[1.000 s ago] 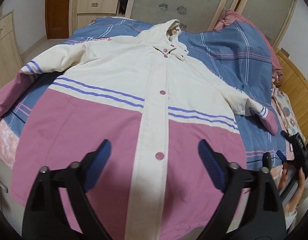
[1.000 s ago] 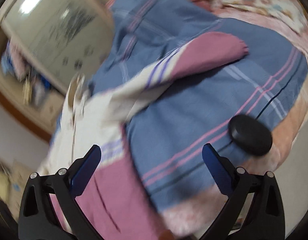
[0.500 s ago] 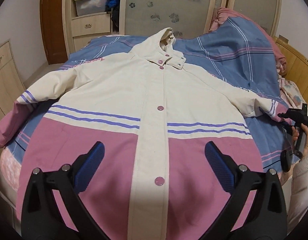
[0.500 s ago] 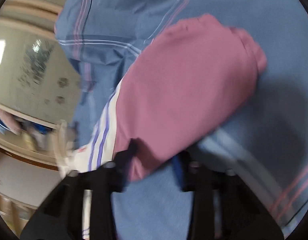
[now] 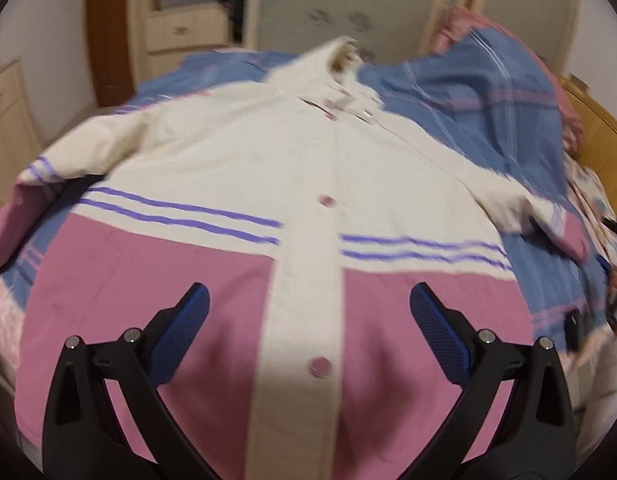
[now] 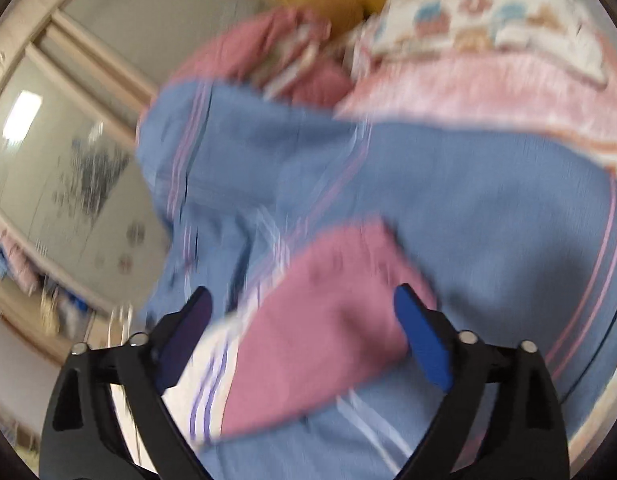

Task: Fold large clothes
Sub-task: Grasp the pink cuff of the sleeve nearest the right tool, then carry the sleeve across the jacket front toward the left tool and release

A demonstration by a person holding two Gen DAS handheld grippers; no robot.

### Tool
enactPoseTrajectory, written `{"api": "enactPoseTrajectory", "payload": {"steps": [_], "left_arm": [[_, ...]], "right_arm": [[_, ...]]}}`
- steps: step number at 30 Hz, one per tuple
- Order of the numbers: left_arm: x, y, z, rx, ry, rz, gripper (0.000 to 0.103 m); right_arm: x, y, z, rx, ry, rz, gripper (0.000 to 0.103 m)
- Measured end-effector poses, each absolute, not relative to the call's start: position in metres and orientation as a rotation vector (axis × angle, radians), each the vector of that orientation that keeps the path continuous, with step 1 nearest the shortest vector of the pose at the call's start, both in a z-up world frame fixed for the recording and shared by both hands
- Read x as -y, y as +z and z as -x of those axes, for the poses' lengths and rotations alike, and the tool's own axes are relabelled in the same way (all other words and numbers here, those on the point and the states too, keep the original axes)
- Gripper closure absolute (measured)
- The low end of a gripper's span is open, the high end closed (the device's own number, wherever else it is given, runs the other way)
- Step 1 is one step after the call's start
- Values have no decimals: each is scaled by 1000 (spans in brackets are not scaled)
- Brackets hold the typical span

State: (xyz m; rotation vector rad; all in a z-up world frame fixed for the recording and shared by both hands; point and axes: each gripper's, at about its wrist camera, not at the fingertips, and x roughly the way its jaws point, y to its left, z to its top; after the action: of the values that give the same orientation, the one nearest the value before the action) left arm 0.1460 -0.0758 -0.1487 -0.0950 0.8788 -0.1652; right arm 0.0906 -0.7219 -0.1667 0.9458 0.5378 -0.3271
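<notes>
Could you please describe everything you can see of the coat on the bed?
The coat lies face up, spread flat on the blue striped bedcover. It looks like smooth woven cloth: cream above, pink below, with purple double stripes between, a cream button strip with pink buttons, and a hood at the far end. Both sleeves spread outward; the pink cuff lies between the right gripper's opening fingers.
</notes>
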Motion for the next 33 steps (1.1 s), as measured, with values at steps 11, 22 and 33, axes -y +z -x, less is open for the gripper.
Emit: {"api": "enactPoseTrajectory", "payload": {"steps": [11, 22, 33], "left_arm": [[71, -155, -141, -955, -223, 141, 2], [48, -156, -138, -973, -158, 173, 18], [18, -139, -135, -922, -79, 209, 12]], "right_arm": [[719, -221, -112, -558, -273, -1288, 39], [510, -21, -158, -331, 271, -647, 97], [308, -20, -160, -536, 766, -291, 17]]}}
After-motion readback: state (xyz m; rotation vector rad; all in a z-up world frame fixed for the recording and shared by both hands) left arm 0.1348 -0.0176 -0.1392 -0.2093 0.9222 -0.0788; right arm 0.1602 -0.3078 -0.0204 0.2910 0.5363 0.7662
